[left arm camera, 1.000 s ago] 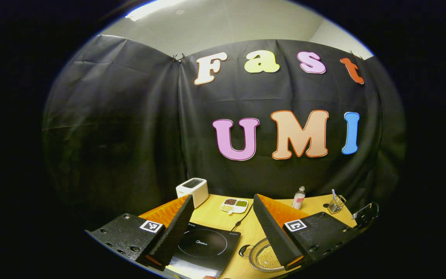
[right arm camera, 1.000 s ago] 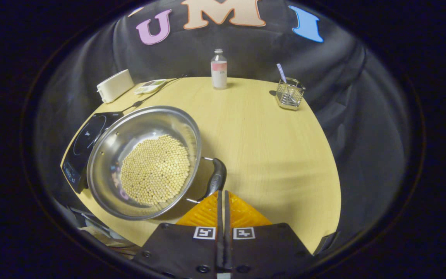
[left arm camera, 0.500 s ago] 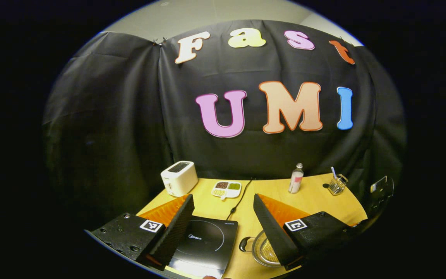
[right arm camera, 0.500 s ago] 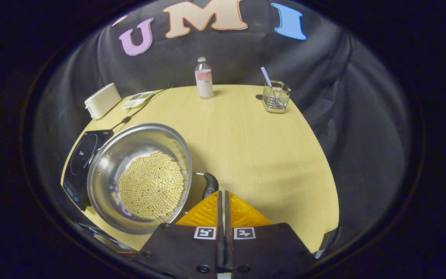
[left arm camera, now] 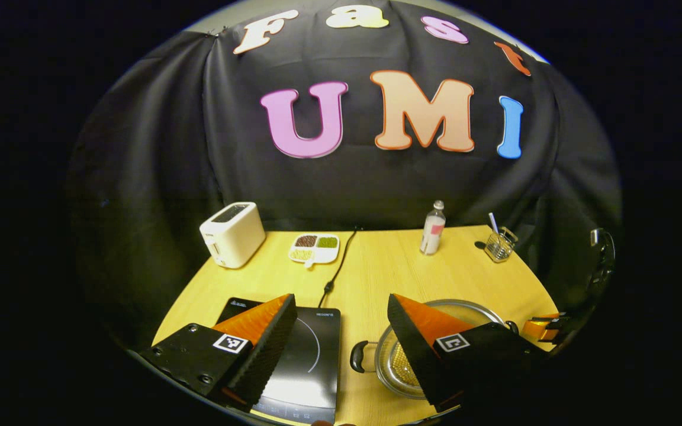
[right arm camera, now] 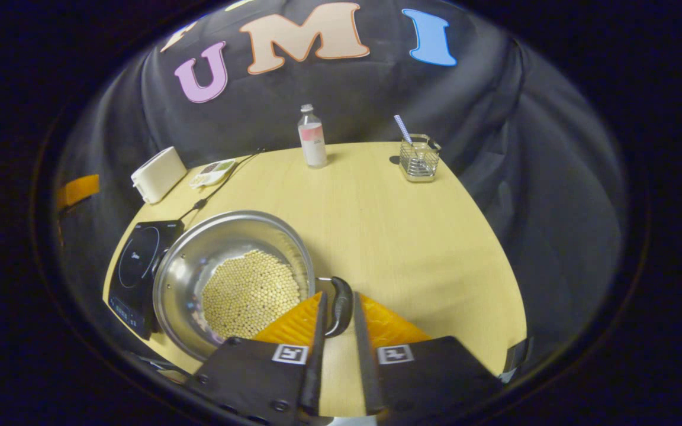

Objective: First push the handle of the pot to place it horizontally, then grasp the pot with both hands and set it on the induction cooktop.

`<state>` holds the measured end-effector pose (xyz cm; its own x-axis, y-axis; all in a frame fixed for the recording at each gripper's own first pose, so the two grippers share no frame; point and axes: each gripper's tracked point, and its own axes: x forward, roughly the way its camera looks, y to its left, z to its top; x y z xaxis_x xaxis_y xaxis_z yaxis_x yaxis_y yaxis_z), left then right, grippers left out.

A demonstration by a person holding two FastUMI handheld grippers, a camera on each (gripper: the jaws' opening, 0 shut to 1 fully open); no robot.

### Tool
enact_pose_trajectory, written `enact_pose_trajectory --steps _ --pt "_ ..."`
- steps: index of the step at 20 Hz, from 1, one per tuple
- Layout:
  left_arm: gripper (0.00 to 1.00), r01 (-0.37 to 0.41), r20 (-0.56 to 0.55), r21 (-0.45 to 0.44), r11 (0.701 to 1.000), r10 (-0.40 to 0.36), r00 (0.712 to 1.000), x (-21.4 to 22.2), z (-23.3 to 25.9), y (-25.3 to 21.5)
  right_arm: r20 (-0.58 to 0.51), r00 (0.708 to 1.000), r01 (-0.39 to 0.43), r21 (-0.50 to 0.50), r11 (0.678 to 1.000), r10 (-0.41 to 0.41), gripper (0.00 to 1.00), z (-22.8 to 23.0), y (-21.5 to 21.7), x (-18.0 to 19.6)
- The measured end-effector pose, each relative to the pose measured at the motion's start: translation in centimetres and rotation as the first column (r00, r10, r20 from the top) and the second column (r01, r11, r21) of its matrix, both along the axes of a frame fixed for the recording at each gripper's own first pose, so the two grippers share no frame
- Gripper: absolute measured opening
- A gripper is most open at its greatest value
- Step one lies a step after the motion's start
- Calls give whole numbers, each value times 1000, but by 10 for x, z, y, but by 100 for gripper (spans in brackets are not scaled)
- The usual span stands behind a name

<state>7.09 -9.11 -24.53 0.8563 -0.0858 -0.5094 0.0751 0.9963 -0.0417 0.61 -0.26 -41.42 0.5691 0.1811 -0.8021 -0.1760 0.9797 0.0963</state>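
— How far along was I with the pot?

— Partway, by my reckoning. My right gripper [right arm camera: 336, 310] had its fingers parted just enough to straddle the near black loop handle [right arm camera: 341, 306] of the round stainless-steel pot of pale beans [right arm camera: 235, 278]; the handle sat between them, and I could not tell whether either pad touched it. That handle lay level, so I judged the push step done. My left gripper [left arm camera: 341, 322] was spread wide with nothing between its fingers, hanging above the table; the pot's far black handle [left arm camera: 357, 355] lay just inside my right-hand finger there, ungrasped.

— And the pot itself?

— On the table, not on the flat black induction cooktop [left arm camera: 311, 367], which lay under my left-hand finger in the left gripper view, just beside the pot. The two-handed grasp and the lift across were left to do.

— What lay beyond the fingers?

— A light yellow wooden tabletop [right arm camera: 412, 236]. Past my fingertips the cooktop's black cord [left arm camera: 335, 266] ran back toward a white divided dish of grains [left arm camera: 315, 247], with a white toaster [left arm camera: 232, 234] off to the left. Farther right stood a small clear bottle with a pink label [right arm camera: 312, 136] and a wire-mesh holder with a striped straw [right arm camera: 418, 158]. Black cloth walled it all in.
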Motion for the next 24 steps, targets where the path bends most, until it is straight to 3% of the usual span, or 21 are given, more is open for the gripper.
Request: enact_pose_trajectory --steps 3,4,8,11,12,15,24 --pt "100 35 -74 -16 999 -36 997 1 -26 -8 -4 1000 16 1 1000 -16 42 -2 3 4" --pt "100 47 -98 -22 999 -49 994 0 -34 -10 -6 1000 23 1 1000 -23 58 -2 4 7" --pt "100 88 -189 -47 995 -95 977 -1 -69 -16 -19 999 48 1 999 -48 71 -7 7 13" --pt "100 101 -261 -74 992 -117 958 -4 -95 -21 -35 997 68 -1 998 -68 92 -13 8 17" --pt "100 99 -282 -85 991 -119 952 -5 -102 -22 -44 996 73 -1 997 -73 90 -14 8 17" --pt "100 85 -353 -113 990 -120 928 -9 -123 -24 -68 995 78 -21 997 -80 97 -25 8 18" --pt "100 85 -472 -128 988 -136 871 -14 -158 -32 -133 988 77 -44 996 -83 98 -44 10 16"
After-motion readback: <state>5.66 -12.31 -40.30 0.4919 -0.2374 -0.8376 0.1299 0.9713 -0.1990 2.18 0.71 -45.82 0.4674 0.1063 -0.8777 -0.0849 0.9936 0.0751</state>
